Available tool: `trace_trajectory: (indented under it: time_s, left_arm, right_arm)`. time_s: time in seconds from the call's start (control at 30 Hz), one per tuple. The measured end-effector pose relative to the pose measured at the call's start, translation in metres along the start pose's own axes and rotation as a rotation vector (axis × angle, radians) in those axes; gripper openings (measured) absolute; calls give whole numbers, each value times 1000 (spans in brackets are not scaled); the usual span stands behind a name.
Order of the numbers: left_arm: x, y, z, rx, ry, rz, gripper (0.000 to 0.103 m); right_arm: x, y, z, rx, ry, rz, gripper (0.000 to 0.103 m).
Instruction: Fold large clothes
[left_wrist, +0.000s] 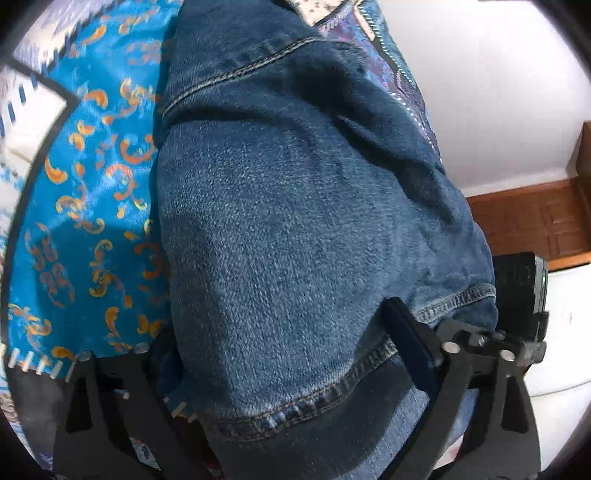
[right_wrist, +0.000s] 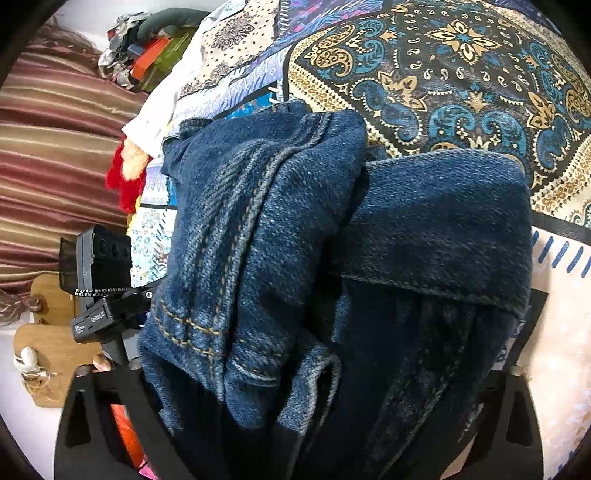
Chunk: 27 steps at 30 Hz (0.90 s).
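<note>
The denim garment (left_wrist: 295, 229) fills the left wrist view, a thick folded bundle lying on a patchwork bedspread (left_wrist: 92, 184) of bright blue cloth with orange scrolls. It runs from the top of the frame straight down into the left gripper (left_wrist: 288, 369), whose two black fingers (left_wrist: 110, 398) stand wide on either side of the bundle's stitched hem. The denim sits between them and hides the pads — it looks clasped across its full thickness, though the contact itself cannot be made out, so whether the gripper is clamped or merely straddling the cloth I cannot tell.

From the right wrist the same denim garment (right_wrist: 332, 258) shows as two stacked folds with a seamed edge turned up on the left. It spills down between the fingers of the right gripper (right_wrist: 295, 398), spread equally wide, with the cloth covering the pads; here too the grip is not readable. Beyond the denim lies the bedspread's paisley panel (right_wrist: 461, 81) in blue and gold. To the left is the other gripper's black body (right_wrist: 99, 280), just beside the garment's edge, and a striped curtain (right_wrist: 55, 166) behind.
</note>
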<state>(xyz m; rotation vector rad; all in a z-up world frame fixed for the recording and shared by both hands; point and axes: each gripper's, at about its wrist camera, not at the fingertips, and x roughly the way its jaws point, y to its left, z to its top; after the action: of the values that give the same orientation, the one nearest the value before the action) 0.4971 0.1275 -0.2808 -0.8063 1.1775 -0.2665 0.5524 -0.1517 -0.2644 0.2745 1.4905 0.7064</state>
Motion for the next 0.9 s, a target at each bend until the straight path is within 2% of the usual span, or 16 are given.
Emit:
trace_trajectory:
  time_s: [0.03,0.13,0.23,0.33,0.5,0.63,0.73,0.9]
  left_arm:
    - [-3,-3,0,13,-7,9,78]
    - [-20,-15,-3,54,-45,37,63]
    - [-36,-32,-1,100,-76,71,56]
    - [-63,-58,-3,174,-129,99,49]
    - [-119,-102,-13,298,-234,133,48]
    - [-167,-126,-13,352,-307,161,48]
    - [-201,-130,-19,380,-357,182,48]
    - [-242,-107,-33,385,-401,225,48]
  right_arm:
    - [0,0,-1,13,-1,15,75]
    - [-7,10,-6,-10,-33,-3,61]
    - [-17,28,-10,-36,-72,-20,52]
    - [-31,44,-15,-53,-100,-8,47]
    - [-66,77,-23,-86,-177,26,46]
    - [-95,117,-29,-130,-243,52,46]
    - [-105,144,-33,-158,-274,71,46]
    - [-95,181,-34,-187,-281,106,46]
